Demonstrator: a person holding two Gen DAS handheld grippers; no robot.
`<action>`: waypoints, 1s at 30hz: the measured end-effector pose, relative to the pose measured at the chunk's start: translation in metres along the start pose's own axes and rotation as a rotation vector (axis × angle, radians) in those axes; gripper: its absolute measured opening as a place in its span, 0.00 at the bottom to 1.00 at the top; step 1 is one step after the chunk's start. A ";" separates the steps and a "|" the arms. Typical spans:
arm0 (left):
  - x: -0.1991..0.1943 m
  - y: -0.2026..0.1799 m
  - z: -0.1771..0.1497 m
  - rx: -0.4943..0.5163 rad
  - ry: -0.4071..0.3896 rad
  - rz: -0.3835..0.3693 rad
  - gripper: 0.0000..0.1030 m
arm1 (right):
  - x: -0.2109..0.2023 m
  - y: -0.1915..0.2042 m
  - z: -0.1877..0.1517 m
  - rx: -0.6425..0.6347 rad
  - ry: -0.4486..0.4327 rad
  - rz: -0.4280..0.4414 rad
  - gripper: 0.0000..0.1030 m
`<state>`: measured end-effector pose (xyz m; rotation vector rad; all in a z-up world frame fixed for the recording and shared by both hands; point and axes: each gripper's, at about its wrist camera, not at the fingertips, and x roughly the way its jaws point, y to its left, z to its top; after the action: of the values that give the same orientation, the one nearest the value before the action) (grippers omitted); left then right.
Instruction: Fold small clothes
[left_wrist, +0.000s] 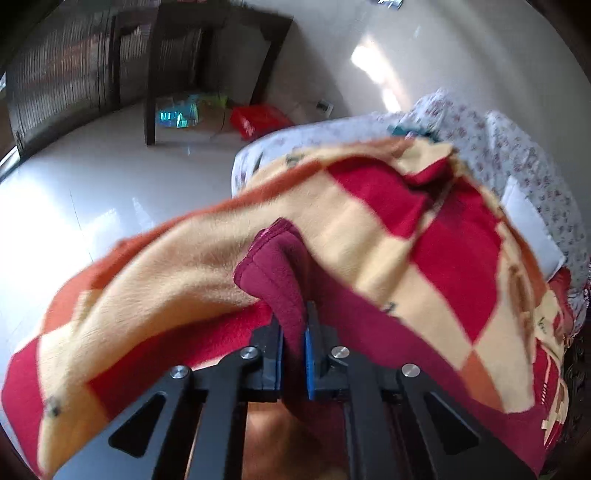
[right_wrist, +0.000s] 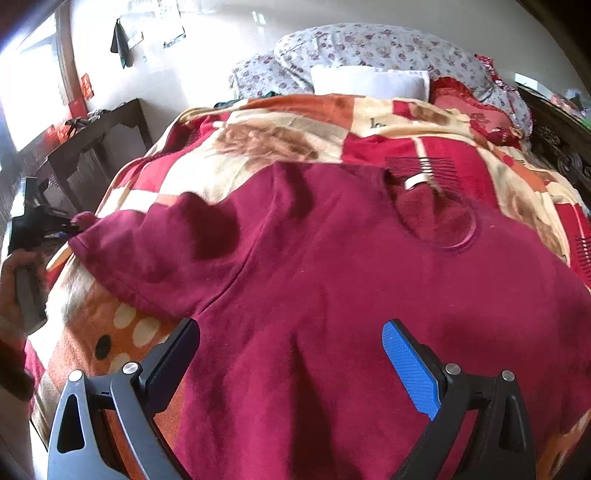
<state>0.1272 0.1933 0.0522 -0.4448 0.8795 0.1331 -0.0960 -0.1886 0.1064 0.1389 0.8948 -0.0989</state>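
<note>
My left gripper pinches the sleeve of the shirt spread on the blanket; right gripper hovers released. It looks soft and limp; I'd grip hems.

Bed surface largely covered: maroon shirt spreads across the blanket, leaving bare blanket along the left edge and toward the head. Pillows block the head end. Dark table stands off the left edge, open floor beside it.
</note>
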 end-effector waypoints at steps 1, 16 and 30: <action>-0.018 -0.007 -0.003 0.015 -0.033 -0.020 0.08 | -0.004 -0.004 0.001 0.007 -0.007 -0.003 0.98; -0.196 -0.230 -0.168 0.531 -0.026 -0.579 0.08 | -0.071 -0.130 -0.016 0.237 -0.096 -0.102 0.98; -0.109 -0.329 -0.331 0.781 0.249 -0.544 0.17 | -0.099 -0.226 -0.049 0.394 -0.088 -0.146 0.98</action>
<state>-0.0823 -0.2377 0.0584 0.0501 0.9472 -0.7594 -0.2279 -0.4012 0.1354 0.4330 0.7885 -0.4156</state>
